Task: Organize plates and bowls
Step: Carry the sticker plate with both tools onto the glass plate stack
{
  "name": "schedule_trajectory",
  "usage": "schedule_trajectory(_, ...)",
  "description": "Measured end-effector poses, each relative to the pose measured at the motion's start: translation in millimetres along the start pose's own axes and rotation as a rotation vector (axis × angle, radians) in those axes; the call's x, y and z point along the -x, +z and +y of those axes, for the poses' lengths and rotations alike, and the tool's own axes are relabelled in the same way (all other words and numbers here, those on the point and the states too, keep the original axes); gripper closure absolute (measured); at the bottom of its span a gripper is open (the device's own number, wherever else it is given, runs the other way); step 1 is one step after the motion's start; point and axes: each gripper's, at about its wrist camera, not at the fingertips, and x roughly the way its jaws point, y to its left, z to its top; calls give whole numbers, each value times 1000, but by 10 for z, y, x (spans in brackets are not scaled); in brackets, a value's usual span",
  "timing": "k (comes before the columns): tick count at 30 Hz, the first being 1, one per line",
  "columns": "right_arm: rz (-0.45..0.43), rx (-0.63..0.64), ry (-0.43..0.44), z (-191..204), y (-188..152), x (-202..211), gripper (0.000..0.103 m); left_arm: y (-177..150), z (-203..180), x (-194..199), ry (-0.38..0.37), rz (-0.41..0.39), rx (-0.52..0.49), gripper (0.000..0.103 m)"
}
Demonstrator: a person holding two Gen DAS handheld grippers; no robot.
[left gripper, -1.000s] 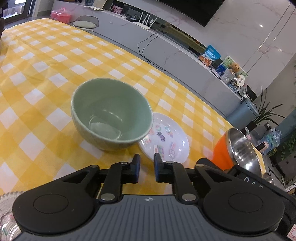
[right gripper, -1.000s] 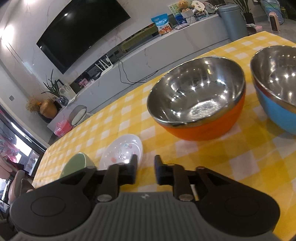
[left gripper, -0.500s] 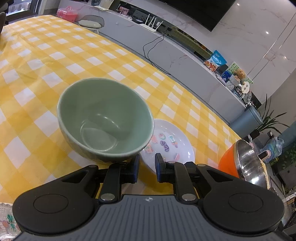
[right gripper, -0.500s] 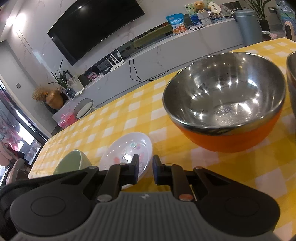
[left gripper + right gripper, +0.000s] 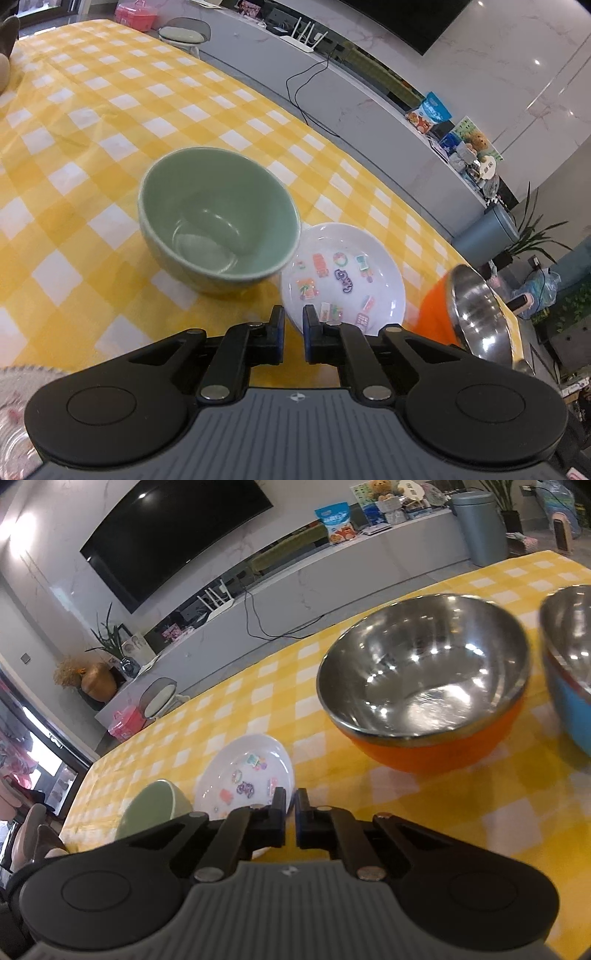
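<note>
Left tongs: the left gripper (image 5: 292,320) hung low over the yellow checked cloth (image 5: 110,122). Its jaws had just been closing and were almost pressed together, with a thin gap and nothing between them.
Right tongs: the right gripper (image 5: 290,804) was pressed together and pinched nothing. Its jaws had just been closing too.
Green bowl: the green bowl (image 5: 218,218) stood upright on the cloth, ahead of the left tongs and a bit to their left. In the right view, the green bowl (image 5: 151,808) sat to the left of the right tongs, partly hidden behind them.
White plate: the white plate (image 5: 343,273) with small colored pictures lay flat, just ahead of the left tips and to their right. Its left edge was hidden behind the green bowl. From the right tongs, the white plate (image 5: 245,771) lay just ahead, a bit left.
Orange bowl: the orange bowl (image 5: 424,679), shiny inside, stood ahead and to the right of the right tongs. It was far right of the left tongs (image 5: 476,314).
Blue bowl: 1 blue bowl (image 5: 570,668), also shiny inside, stood just right of the orange one, cut off by the edge.
</note>
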Motion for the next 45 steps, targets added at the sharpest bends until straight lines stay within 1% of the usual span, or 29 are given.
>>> schedule_trajectory(4, 7, -56, -10, -52, 2, 202, 102, -48, -18, 127, -21, 34, 0, 94)
schedule_trajectory(8, 49, -78, -49, -42, -52, 344, 102, -136, -24, 292, -4, 62, -2, 95)
schedule_trajectory(12, 77, -64, -70, -10, -184, 493, 102, -204, 24, 474, 21, 88, -5, 97)
schedule_trajectory(16, 108, -71, -52, -10, -329, 657, 101, -277, 109, 674, 45, 105, -10, 98)
schedule_trajectory(19, 132, -77, -31, 10, -484, 770, 101, -323, 173, 831, 74, 103, -32, 99)
schedule_trajectory(22, 150, -64, -13, 108, -590, 848, 101, -369, 249, 985, 107, 100, -52, 98)
schedule_trajectory(25, 173, -37, 6, 229, -712, 914, 102, -388, 354, 1110, 140, 103, -44, 98)
schedule_trajectory(32, 230, 20, 34, 431, -990, 943, 101, -425, 562, 1319, 208, 112, -61, 98)
schedule_trajectory(37, 279, 59, 56, 523, -1121, 894, 100, -444, 747, 1374, 242, 135, -32, 98)
schedule_trajectory(45, 363, 10, 94, 472, -1169, 752, 100, -452, 907, 1327, 260, 162, 2, 98)
